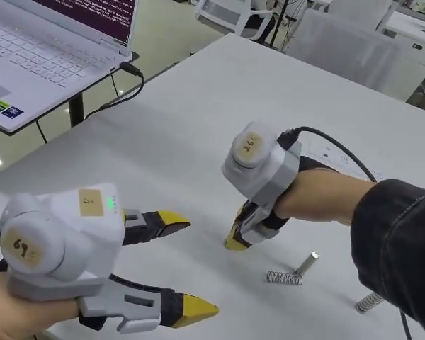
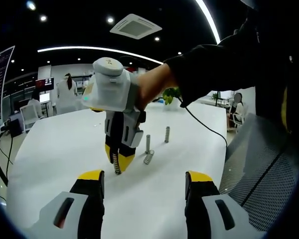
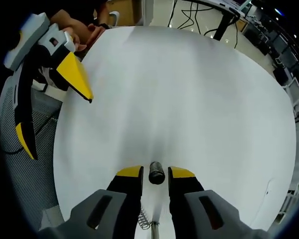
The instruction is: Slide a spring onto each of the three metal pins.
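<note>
l gripper spread wide; r gripper pinching a spring, tip at table, near pin.

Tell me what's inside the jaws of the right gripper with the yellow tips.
A small coiled metal spring is clamped between the jaws of the right gripper, its lower end pointing down at the white table. The jaws cover its upper part, so anything inside the coil cannot be seen.

- left gripper: white body, black jaws, yellow tips
- right gripper: same white, black and yellow
- spring: silvery grey
- pin: shiny silver
- table: plain white
- sleeve: dark
</note>
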`<state>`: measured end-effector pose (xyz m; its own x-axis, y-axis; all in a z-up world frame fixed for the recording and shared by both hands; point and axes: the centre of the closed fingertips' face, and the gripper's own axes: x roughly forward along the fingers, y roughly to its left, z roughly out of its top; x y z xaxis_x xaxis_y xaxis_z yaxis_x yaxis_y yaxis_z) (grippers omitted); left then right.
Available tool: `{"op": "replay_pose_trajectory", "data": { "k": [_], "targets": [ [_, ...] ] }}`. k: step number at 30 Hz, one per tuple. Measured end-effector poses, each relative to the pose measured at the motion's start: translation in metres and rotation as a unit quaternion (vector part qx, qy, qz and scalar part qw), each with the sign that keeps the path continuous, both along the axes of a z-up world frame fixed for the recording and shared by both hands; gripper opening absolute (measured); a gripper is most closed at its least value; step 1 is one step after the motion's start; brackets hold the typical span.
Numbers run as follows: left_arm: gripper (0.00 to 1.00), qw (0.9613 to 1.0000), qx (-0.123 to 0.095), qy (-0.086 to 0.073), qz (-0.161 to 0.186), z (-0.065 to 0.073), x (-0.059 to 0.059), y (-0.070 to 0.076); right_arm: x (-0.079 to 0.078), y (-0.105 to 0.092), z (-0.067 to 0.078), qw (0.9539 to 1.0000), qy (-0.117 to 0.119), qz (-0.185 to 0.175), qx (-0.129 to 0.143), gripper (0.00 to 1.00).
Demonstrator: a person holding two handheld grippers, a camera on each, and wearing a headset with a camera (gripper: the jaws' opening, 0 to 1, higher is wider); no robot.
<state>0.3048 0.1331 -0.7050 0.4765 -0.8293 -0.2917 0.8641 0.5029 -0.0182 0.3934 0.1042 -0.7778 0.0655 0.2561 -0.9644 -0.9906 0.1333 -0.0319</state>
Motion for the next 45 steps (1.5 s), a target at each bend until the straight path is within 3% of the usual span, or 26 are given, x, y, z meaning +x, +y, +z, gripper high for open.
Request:
{"op": "replay_pose_trajectory", "data": {
  "k": [7, 18, 26, 30, 38, 42, 45],
  "targets": [
    [0.61, 1.0000, 0.001, -0.002, -0.003, 0.003, 0.001, -0.001, -0.004, -0.003, 0.021, 0.9997, -0.009, -0.006, 0.021, 0.22],
    [0.60, 0.9996, -0.001, -0.008, -0.027, 0.009, -0.002, -0.016, -0.017, -0.023, 0.066, 0.9967, -0.024, -0.035, 0.069, 0.22],
    [0.58, 0.9989, -0.009, -0.011, -0.044, 0.020, -0.003, -0.027, -0.041, -0.041, 0.105, 0.9922, -0.042, -0.049, 0.106, 0.21],
    [0.57, 0.9985, -0.017, -0.008, -0.052, 0.022, -0.003, -0.033, -0.054, -0.054, 0.117, 0.9897, -0.050, -0.061, 0.119, 0.21],
    [0.57, 0.9974, -0.015, 0.002, -0.071, 0.018, -0.007, -0.048, -0.087, -0.090, 0.124, 0.9833, -0.056, -0.101, 0.141, 0.21],
    [0.56, 0.9970, -0.011, 0.004, -0.076, 0.015, -0.008, -0.053, -0.097, -0.105, 0.122, 0.9775, -0.062, -0.127, 0.156, 0.21],
    [0.55, 0.9968, -0.006, 0.008, -0.079, 0.010, -0.007, -0.055, -0.104, -0.116, 0.122, 0.9705, -0.070, -0.151, 0.174, 0.21]
  ]
}}
